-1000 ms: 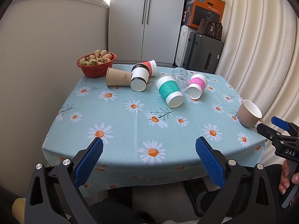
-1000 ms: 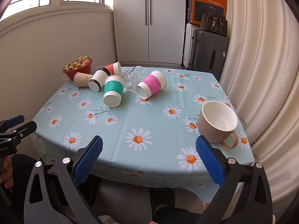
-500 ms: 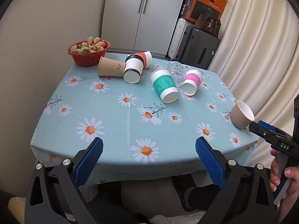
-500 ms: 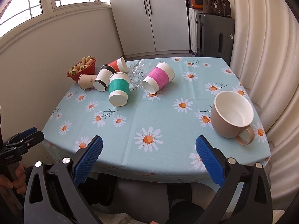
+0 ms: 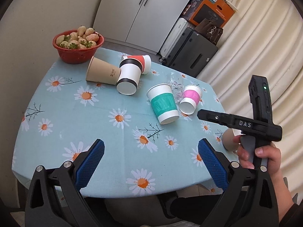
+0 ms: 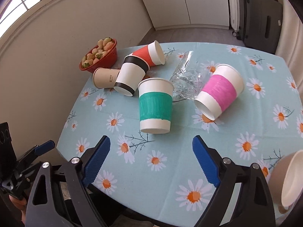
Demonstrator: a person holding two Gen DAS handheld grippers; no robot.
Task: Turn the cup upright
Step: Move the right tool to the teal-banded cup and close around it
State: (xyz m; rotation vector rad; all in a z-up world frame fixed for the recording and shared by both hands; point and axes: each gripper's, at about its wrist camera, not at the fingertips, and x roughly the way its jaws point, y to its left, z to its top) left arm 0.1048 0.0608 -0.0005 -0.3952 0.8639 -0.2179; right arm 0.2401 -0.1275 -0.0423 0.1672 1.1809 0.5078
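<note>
Several paper cups lie on their sides on the daisy tablecloth: a teal-banded cup [image 6: 155, 106] [image 5: 163, 104], a pink-banded cup [image 6: 219, 90] [image 5: 190, 99], a black-banded cup [image 6: 130, 75] [image 5: 129, 77], a red cup [image 6: 149, 54] [image 5: 140, 60] and a brown cup [image 6: 106, 77] [image 5: 103, 73]. A clear glass [image 6: 186, 81] [image 5: 177, 88] lies between the teal and pink cups. My right gripper [image 6: 151, 160] is open and empty, just in front of the teal cup; it also shows in the left wrist view [image 5: 238, 123]. My left gripper [image 5: 151, 162] is open and empty over the table's near edge.
A beige mug [image 6: 287, 181] [image 5: 229, 140] lies tilted at the table's right front. A red bowl of strawberries [image 6: 100, 56] [image 5: 77, 47] stands at the far left corner. Suitcases [image 5: 189, 56] and a cabinet stand behind the table [image 6: 246, 170].
Both grippers have moved forward over the table. The right gripper has come close to the teal cup and the mug has slid to its view's right edge. Both stay open.
</note>
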